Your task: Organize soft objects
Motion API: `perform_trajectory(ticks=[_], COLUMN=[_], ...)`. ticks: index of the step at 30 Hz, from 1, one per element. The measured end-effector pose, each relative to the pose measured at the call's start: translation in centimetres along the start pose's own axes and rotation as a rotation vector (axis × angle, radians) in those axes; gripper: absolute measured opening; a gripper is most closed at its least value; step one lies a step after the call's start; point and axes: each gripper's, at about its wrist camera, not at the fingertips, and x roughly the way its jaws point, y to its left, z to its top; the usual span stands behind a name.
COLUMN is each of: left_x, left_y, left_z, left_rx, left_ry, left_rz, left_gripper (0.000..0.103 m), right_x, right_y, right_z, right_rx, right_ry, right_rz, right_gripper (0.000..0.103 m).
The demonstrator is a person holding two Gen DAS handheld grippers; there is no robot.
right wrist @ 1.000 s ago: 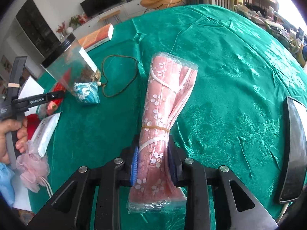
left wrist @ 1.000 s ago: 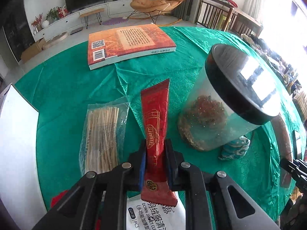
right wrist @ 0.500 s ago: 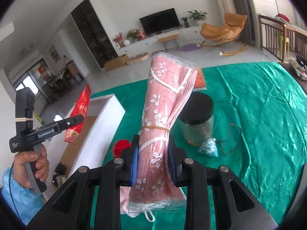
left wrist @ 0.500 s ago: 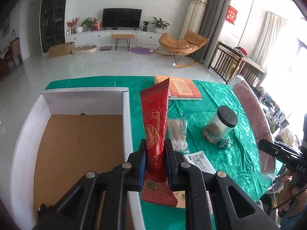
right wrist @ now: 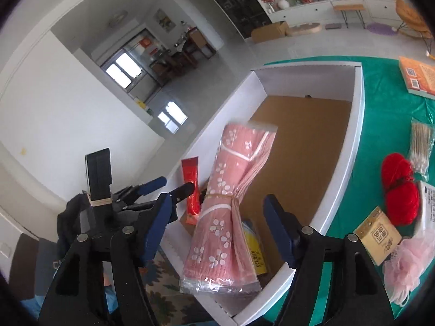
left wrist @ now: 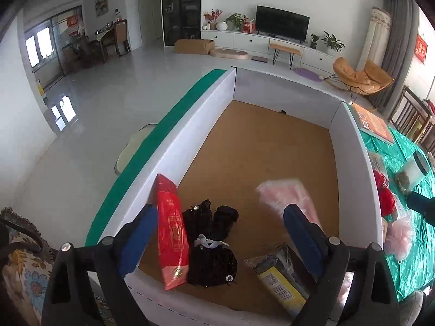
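Both grippers hang over the white box (left wrist: 350, 163) with a brown floor, and their jaws are opening. My left gripper (left wrist: 218, 217) stands wide; the red packet (left wrist: 171, 233) hangs loose just inside its left pad, tilted over the box's near corner, and no pad presses on it. My right gripper (right wrist: 217, 203) is also wide apart, with the pink flowered cloth bundle (right wrist: 231, 203) in clear wrap free in the gap between its pads. In the left wrist view that pink bundle (left wrist: 285, 198) shows blurred. The right wrist view shows the left gripper (right wrist: 170, 187) beside the red packet (right wrist: 191, 187).
In the box lie black lace pieces (left wrist: 209, 244) and a yellow-labelled packet (left wrist: 280, 277). On the green tablecloth (right wrist: 380, 108) to the right are red yarn (right wrist: 399, 187), a bag of cotton swabs (right wrist: 421, 144), a gold box (right wrist: 378, 236), a pink mesh puff (right wrist: 410, 266), an orange book (right wrist: 418, 76) and a jar (left wrist: 413, 171).
Both grippers swung from over the table to over the box. Their jaws have parted, letting go of the red packet and the pink bundle.
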Motion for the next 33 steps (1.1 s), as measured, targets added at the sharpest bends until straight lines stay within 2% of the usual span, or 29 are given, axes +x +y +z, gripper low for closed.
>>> perform_trajectory(ticks=[3,7,9,12,16,22,27,33], left_x=[0.1,-0.8,-1.3,-2.1,-3.5,-4.5,-4.8,-4.8], left_y=[-2.0,-7.5,-10.5,-14.3,-18.2,-22.0,-23.6,-23.9], left_z=[-0.7,-1.4,-1.8,-2.3,-3.1,-4.7,-5.8,-6.2], left_rx=[0.031,0.158,0.215,0.271,0.317,0.376,0.426,0.434], left_ry=[-0.01,-0.041,-0.054,-0.056,-0.052,-0.042,-0.04,-0.037], left_rz=[-0.053,-0.133,-0.17,-0.232,-0.288,-0.317,-0.31,-0.306], left_gripper=[0.093,0.093,0.093,0.093,0.093,0.093,0.093,0.093], right_x=[-1.8,-7.0,-9.1,-11.7,-14.8,-17.1,-17.6,-17.9], right_y=[-2.3,-6.7,-9.1,-12.7,-15.6,-17.3,-18.2,-19.2], right_z=[-1.7,-4.7,-6.0,-7.7,-9.6,-12.0,-12.7,-13.4], right_rx=[-0.037,-0.067,-0.035,0.033,0.115,0.168,0.19,0.214], right_ry=[-0.078,-0.251,-0.282,-0.283,-0.287,-0.298,-0.304,-0.303], right_rz=[-0.173,-0.504,-0.637,-0.745,-0.807,-0.851,-0.869,-0.876], right_gripper=[0.073,0.073,0.073,0.073,0.073,0.073,0.073,0.073])
